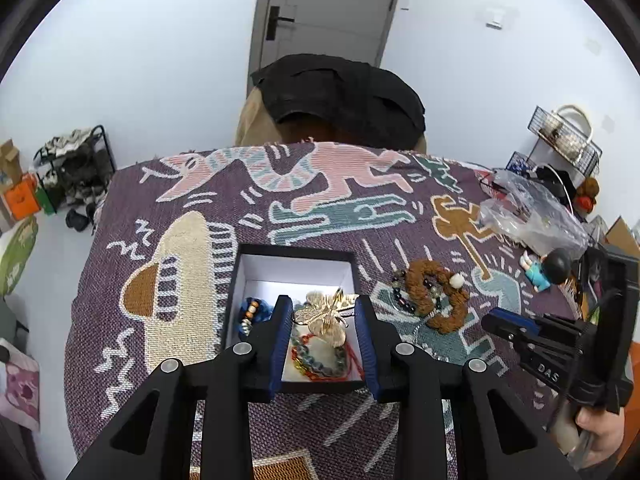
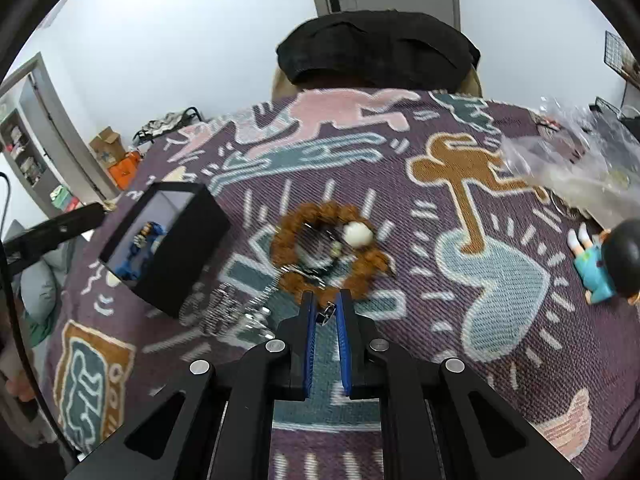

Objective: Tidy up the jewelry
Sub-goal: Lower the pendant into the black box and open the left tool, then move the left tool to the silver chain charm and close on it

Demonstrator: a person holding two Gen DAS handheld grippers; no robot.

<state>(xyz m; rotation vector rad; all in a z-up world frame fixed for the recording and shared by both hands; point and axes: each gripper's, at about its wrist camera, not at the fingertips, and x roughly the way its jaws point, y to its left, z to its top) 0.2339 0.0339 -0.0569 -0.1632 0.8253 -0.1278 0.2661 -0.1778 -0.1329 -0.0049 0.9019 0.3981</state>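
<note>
Gripping a silver chain [image 2: 224,308] clasp, my right claw [image 2: 325,309] must carry it left to the box [image 2: 192,240]; left claw [image 1: 322,312] hovers half-open over it.

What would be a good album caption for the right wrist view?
Right gripper pinching a small silver clasp beside brown bead bracelet on patterned cloth.

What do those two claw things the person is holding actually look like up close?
Both look alike: each claw, the left claw and the right claw, is matt black plastic with two long, flat fingers lined inside with ribbed blue pads. Angled black struts with triangular cut-outs carry the fingers, joined by round silver pins. Seen from the side, the right claw's body bears white letters "DAS", and a thin dark cable runs beside its handle.
</note>
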